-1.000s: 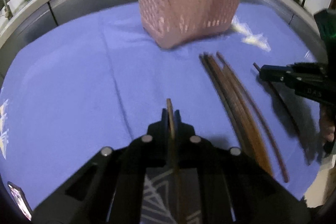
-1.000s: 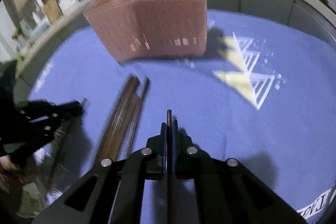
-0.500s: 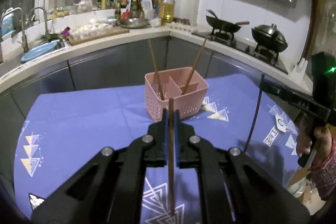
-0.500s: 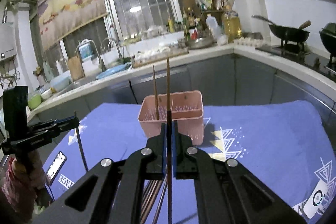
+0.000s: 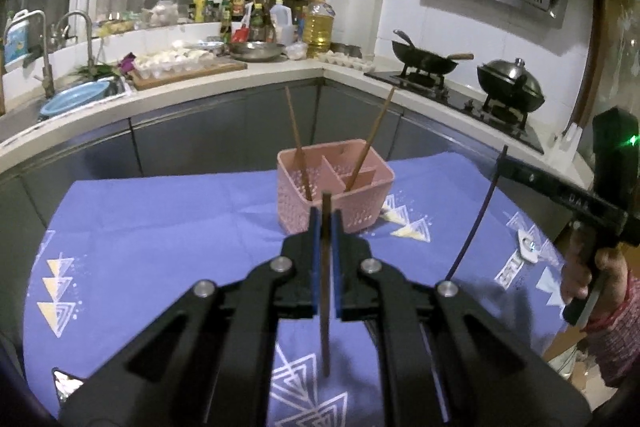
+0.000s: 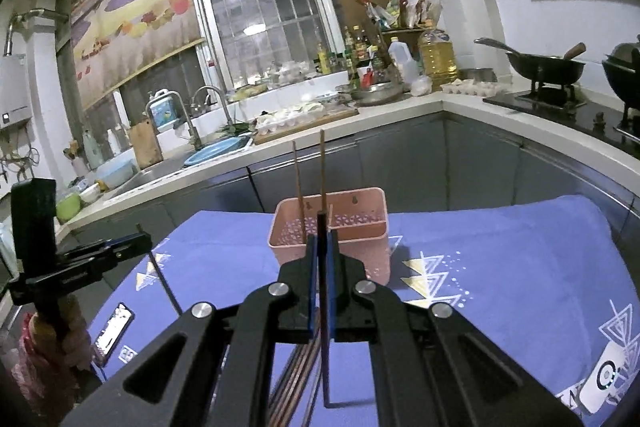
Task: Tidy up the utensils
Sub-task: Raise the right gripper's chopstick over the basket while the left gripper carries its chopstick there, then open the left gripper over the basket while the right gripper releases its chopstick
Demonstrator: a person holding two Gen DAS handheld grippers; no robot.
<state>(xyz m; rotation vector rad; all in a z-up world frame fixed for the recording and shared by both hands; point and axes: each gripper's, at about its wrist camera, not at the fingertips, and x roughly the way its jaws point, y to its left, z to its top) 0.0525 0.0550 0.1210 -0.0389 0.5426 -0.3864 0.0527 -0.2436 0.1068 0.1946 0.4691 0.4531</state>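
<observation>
**Two tools, one chopstick each, basket ahead**

Left tool (image 5: 325, 223): fingers pressed together, pinching a brown chopstick (image 5: 325, 291) that stands near upright between them, tip poking just above the fingertips, lower end hanging over the blue patterned cloth (image 5: 160, 227); right tool (image 6: 321, 239): likewise pinching a dark chopstick (image 6: 325, 347), upright, lower end hanging clear above the cloth; beside it, below the right tool, a bundle of loose chopsticks (image 6: 298, 379) lies flat on the cloth-covered surface; a phone (image 6: 114, 327) lies near the cloth's left edge.

Farther on, straight ahead of both tools, the pink divided basket (image 5: 362, 211) sits on the cloth; two chopsticks (image 5: 295, 143) already lean in it, in separate compartments.

Writing: letters on the right tool's arm, seen from the left wrist, too small to read surely; printed letters on the cloth, not legible.

Beyond: sink, bottles, a large oil jug (image 5: 317, 27), wok (image 5: 424, 61) on the stove.
</observation>
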